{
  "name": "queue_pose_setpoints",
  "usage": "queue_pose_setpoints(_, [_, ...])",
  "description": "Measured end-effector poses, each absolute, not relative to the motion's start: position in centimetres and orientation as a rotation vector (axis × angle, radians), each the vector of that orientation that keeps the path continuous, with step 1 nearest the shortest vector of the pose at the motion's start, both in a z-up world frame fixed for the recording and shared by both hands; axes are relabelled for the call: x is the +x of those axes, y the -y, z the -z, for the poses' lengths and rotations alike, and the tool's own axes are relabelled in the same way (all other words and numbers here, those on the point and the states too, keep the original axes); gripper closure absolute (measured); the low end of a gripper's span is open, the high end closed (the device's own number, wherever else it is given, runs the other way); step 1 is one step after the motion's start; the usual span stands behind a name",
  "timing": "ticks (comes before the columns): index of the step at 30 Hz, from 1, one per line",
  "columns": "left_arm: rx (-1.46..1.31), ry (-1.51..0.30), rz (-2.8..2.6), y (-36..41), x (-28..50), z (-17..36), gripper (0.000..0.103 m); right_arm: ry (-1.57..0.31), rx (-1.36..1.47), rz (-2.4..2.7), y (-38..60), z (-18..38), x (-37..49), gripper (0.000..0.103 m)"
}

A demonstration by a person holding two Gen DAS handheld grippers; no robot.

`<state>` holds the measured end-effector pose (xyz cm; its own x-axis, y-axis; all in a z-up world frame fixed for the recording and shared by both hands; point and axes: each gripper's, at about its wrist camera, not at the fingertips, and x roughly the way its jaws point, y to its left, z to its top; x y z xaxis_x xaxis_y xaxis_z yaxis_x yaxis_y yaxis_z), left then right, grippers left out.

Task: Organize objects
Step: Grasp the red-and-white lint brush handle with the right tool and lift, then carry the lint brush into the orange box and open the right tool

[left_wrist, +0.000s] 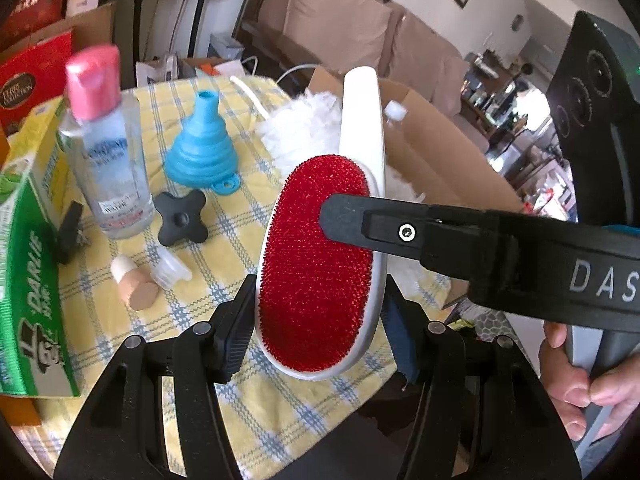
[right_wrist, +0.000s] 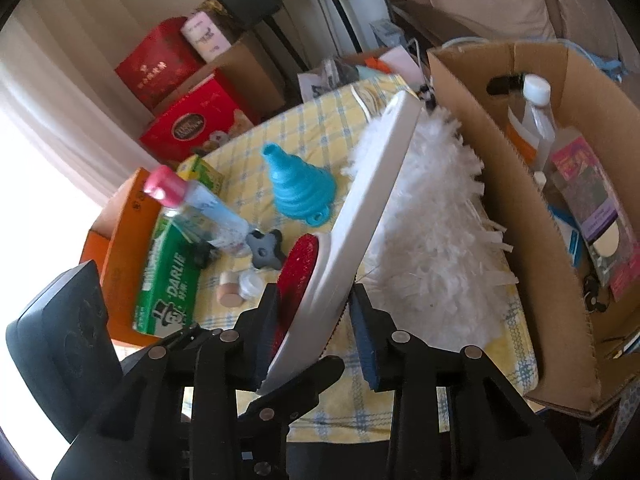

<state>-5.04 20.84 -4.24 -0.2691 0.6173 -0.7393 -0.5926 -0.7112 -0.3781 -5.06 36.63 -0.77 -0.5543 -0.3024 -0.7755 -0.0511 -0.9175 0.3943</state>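
Lint brush (left_wrist: 316, 268): red bristly oval pad, white handle.

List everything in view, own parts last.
tablecloth: one, yellow check, underneath
cardboard box: one, brown, right, holding bottles
lint brush: one, red pad, white handle, held aloft
duster: one, white, beside cardboard box
funnel: one, blue, spout up
bottle: one, clear, pink cap, standing
knob: one, black, beside bottle
toothpaste box: one, green, left edge
beige tube: one, near knob
left gripper: black, jaws clamping lint brush
right gripper: black, astride lint brush
hand: one, on right gripper's handle
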Motion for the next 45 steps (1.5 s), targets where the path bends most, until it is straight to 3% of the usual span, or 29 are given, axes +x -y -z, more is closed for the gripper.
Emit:
queue_pose_setpoints(20, [-1.105, 0.109, -2.303, -8.9, -4.4, -4.9, 0.048, 0.293, 1.182, 2.499, -25.1, -8.0, -4.5, 0.07])
queue_pose_setpoints(34, [-1.252, 0.244, -2.47, 1.8, -7.9, -1.2, 0.048, 0.237, 1.239, 2.228, -13.0, -5.1, -9.9, 0.072])
queue_pose_setpoints(45, [-1.38, 0.256, -2.498, 4.7, -10.7, 1.8, 0.047, 0.249, 1.357, 2.108, -8.6, -1.5, -14.3, 0.073])
